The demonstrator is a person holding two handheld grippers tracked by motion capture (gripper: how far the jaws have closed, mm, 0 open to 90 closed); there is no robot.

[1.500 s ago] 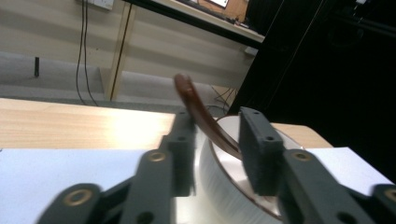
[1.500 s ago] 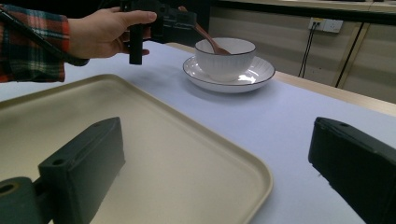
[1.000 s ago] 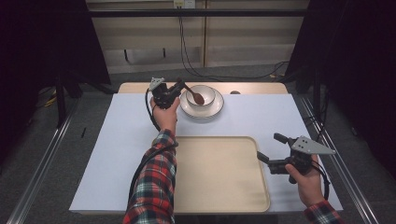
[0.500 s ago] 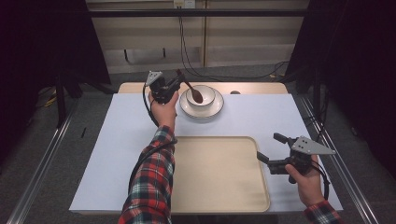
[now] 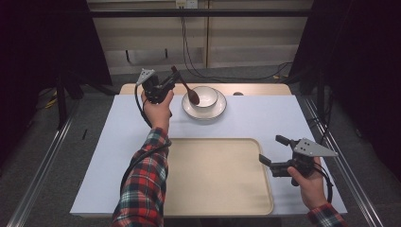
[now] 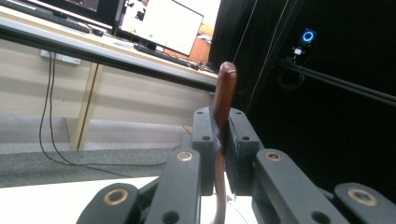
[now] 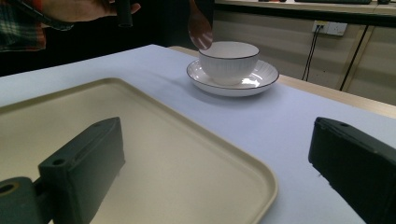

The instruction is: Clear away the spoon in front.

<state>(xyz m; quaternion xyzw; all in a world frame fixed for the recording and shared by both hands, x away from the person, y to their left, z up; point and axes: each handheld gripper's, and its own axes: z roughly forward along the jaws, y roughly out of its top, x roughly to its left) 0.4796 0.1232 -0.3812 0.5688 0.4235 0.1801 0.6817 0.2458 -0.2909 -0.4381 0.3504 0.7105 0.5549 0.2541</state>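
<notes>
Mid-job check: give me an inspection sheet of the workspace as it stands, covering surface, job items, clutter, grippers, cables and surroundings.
Surface: white table cover over a wooden top, beige tray at the near middle, nothing on it.
Job's things: white bowl on a white plate at the far side; brown spoon, its head raised at the bowl's rim.
Clutter: nothing seen.
Grippers: left gripper shut on the spoon's handle; right gripper open, held over the tray's right edge.
Cables: one trails from each gripper; black leads hang on the back wall.
Surroundings: dark curtains at both sides, grey floor, monitors on a desk.
</notes>
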